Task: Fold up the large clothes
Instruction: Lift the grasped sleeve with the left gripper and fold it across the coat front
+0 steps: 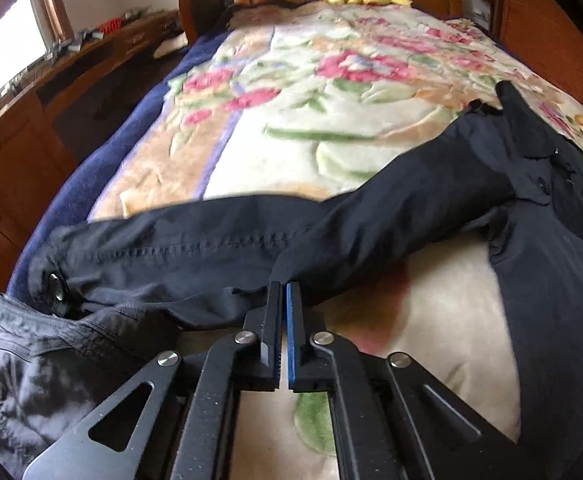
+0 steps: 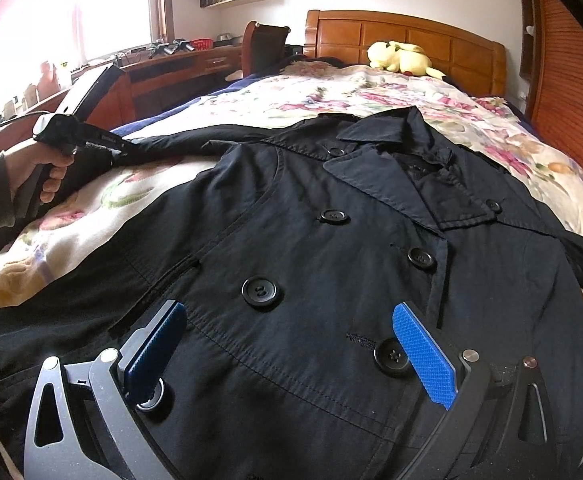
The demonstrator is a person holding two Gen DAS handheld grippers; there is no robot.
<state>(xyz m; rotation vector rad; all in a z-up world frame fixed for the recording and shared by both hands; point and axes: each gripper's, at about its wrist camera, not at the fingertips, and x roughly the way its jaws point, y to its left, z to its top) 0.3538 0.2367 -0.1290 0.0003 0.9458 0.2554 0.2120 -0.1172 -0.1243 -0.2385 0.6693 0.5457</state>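
Left claw: nearest to the left camera; its jaws are clenched on a fold of the sleeve, and the fabric rises in a small ridge to the tips.
Bed: the largest thing here, with a wooden headboard; a floral blanket covers it.
Coat: black, double-breasted, it lies face up on the blanket, collar toward the headboard, buttons closed as far as I can see. It fills the near half of the bed.
Sleeve: it lies stretched out sideways from the shoulder, across the blanket, with its cuff at the bed edge.
Second garment: grey and crumpled, it lies near the cuff at the edge; I cannot tell what it is.
Toy: yellow plush, by the headboard, well apart from the coat.
Right claw: released, its jaws stand wide apart over the coat front, with nothing between them.
Hand: it holds the left claw's handle, seen from the right camera.
Button: large, black, between the right fingers in the view.
Risk 1: the grip takes only a thin fold, so the sleeve may slip out when it is carried over the chest.
Risk 2: a quick pull may drag the whole coat and wrinkle the front, since the right claw pins nothing.
Risk 3: the cuff may catch the grey garment and bring it along.
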